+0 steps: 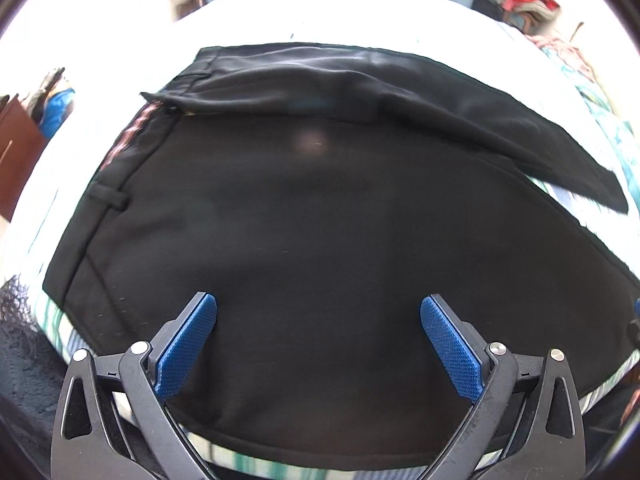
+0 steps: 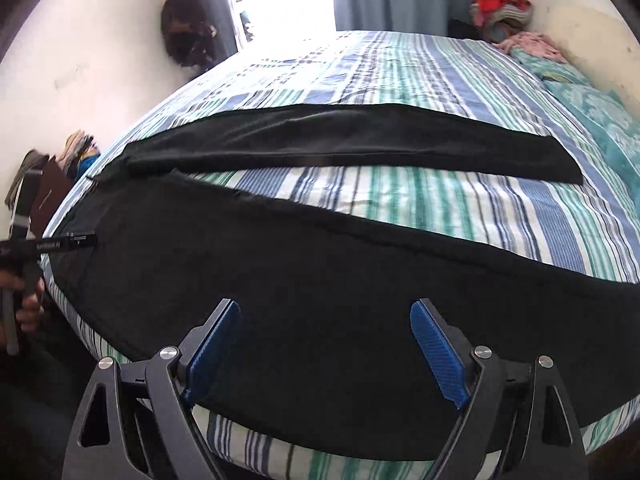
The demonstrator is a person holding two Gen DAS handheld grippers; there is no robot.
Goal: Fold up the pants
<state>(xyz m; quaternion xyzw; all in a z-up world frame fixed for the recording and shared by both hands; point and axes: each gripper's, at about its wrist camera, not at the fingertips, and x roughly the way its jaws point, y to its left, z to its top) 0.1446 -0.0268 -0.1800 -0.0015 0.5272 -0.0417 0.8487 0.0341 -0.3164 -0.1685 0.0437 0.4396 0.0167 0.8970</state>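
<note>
Black pants (image 1: 320, 220) lie spread flat on a striped bed. The waistband (image 1: 100, 200) is at the left in the left wrist view. The two legs run right and lie apart, the near leg (image 2: 320, 272) and the far leg (image 2: 340, 148) with a strip of bedsheet between them. My left gripper (image 1: 318, 308) is open and empty, above the near leg by the waist. It also shows at the left edge of the right wrist view (image 2: 80, 240). My right gripper (image 2: 325, 312) is open and empty above the near leg, close to the bed's front edge.
The bed has a blue, green and white striped sheet (image 2: 460, 200). A teal blanket (image 2: 592, 112) and a pile of clothes (image 2: 500, 8) lie at the far right corner. A dark bag (image 2: 184, 36) hangs on the left wall. Brown furniture (image 1: 16, 148) stands left of the bed.
</note>
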